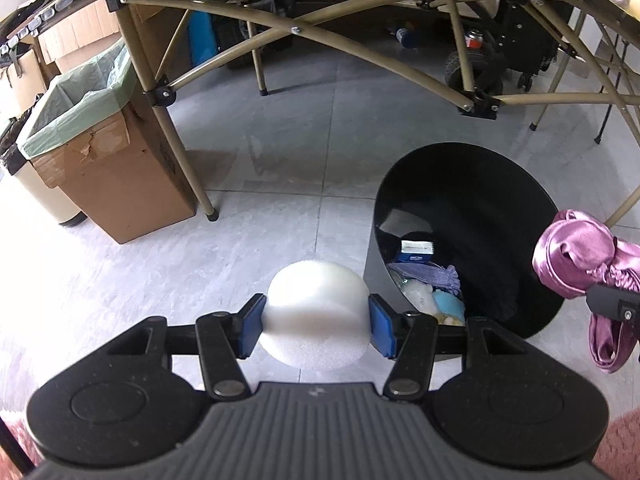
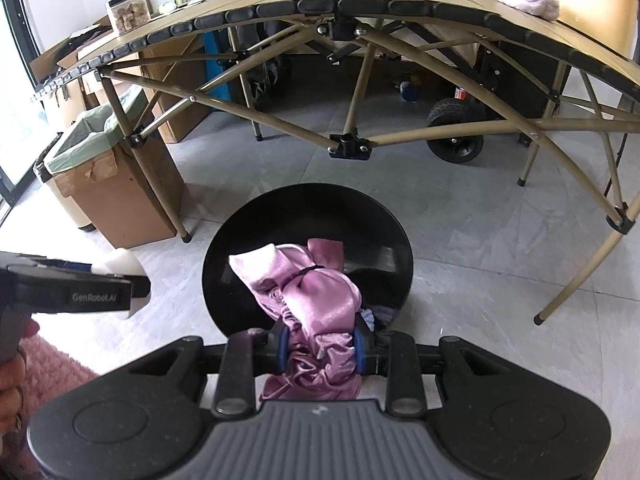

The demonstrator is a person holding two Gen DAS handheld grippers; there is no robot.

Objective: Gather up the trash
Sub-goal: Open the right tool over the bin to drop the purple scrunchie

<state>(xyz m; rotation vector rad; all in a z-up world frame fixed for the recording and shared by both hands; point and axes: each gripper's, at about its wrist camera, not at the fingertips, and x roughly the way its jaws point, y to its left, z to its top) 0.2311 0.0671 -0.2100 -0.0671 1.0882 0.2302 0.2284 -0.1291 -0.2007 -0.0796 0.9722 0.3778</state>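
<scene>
My left gripper (image 1: 316, 326) is shut on a white foam cylinder (image 1: 318, 312), its blue pads pressing both sides, above the floor just left of the black round bin (image 1: 472, 200). The bin holds a blue-and-white box (image 1: 416, 251), lilac cloth and pale scraps. My right gripper (image 2: 320, 346) is shut on a bunched pink satin cloth (image 2: 308, 300), hanging right over the open mouth of the black bin (image 2: 384, 256). The pink cloth (image 1: 580, 256) also shows at the right edge of the left wrist view, and the left gripper with the foam (image 2: 120, 266) at the left of the right wrist view.
A tan folding table (image 2: 360, 8) with crossed metal legs stands behind the bin. A cardboard box lined with a green bag (image 1: 108, 152) sits at the left by a table leg. A wheeled cart (image 2: 456, 132) is under the table. A pink rug (image 2: 52, 368) lies near me.
</scene>
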